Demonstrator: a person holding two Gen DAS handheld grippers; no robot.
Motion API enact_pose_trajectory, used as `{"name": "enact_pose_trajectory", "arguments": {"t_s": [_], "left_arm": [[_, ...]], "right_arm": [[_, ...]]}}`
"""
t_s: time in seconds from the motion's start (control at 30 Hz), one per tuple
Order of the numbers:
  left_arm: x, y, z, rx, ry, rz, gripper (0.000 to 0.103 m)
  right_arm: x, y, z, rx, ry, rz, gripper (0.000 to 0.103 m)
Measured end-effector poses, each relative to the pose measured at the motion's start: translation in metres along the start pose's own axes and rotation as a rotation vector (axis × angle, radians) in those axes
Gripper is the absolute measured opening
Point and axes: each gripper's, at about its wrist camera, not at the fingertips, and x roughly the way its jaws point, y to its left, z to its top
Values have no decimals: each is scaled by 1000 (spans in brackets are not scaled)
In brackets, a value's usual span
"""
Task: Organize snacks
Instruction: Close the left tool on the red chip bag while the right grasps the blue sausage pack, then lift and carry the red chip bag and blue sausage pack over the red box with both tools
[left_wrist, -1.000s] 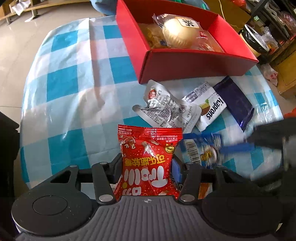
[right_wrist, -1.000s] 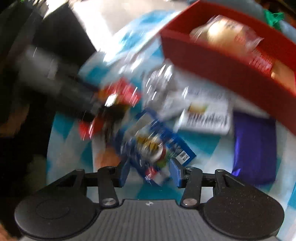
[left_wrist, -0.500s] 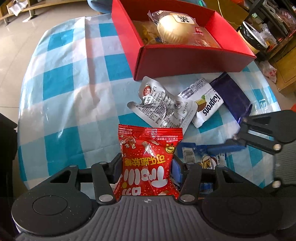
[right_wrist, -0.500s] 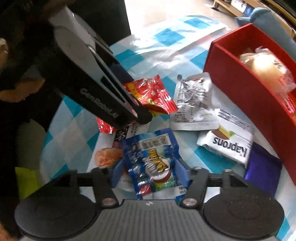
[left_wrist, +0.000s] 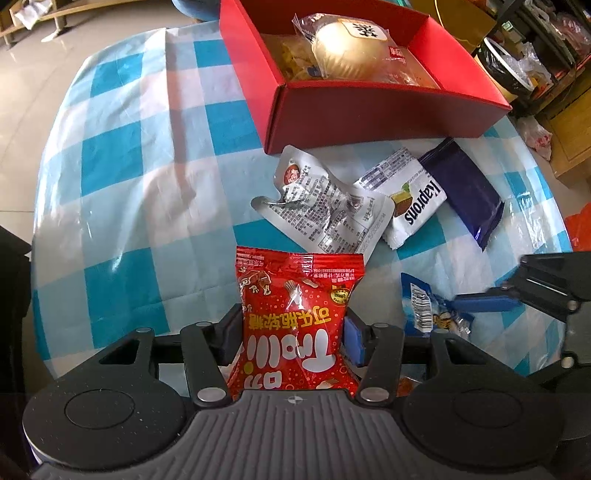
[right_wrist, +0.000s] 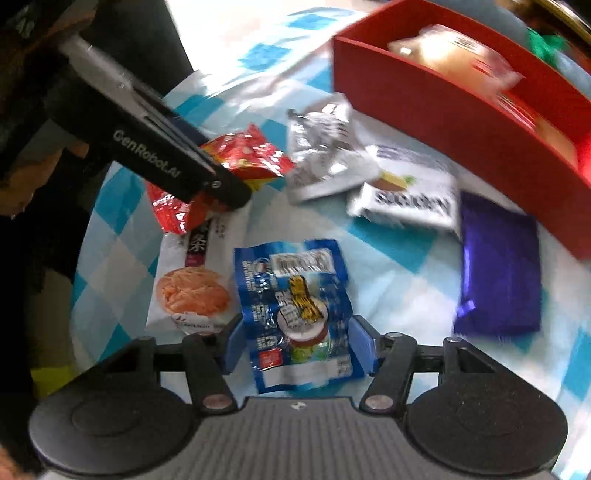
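The left hand-held gripper is clenched on a red candy packet, which stands between its pads at the lower middle of the left wrist view. Above it on the checked desk lie a silver pouch, a white Kaprons bar and a dark purple wrapper, all crowded between the packet and the red box at the top — the box already holds a wrapped round bun.

The right hand-held gripper has a blue snack bag between its pads; its jaws are closing, with a sliver of gap at either side. The right wrist view alone shows a white pouch with orange strips lying just left of the blue bag, partly under the red packet. In the left view the blue bag shows only as a corner at the lower right.
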Motion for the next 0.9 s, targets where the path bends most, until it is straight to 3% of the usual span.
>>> {"name": "enact_pose_trajectory", "arguments": {"t_s": [0.27,0.33,0.4,0.47,0.53,0.63,0.77,0.8,0.9], "left_arm": [[2,-2,0,15,1,14,64],[2,-2,0,15,2,12,66],[3,-2,0,13,1,9,67],[3,-2,0,16,7,9,68],[3,-3,0,23,5,2,72],[4,-3,0,28,8,-1,74],[5,-8,-1,50,7,20,75],[6,-10,-2,57,6,29,75],[5,-12,-4,66,-4,56,69]], "right_arm": [[-2,1,8,-38,-33,-28,60],[-1,0,13,-57,-37,-26,71],[7,-5,17,-38,-21,-6,72],[13,-12,20,-4,-9,38,83],[12,-13,20,12,-11,53,84],[14,-8,16,17,-24,24,84],[18,17,8,-76,-30,-128,71],[16,16,7,-67,-34,-126,66],[10,4,5,-11,-41,-131,64]]}}
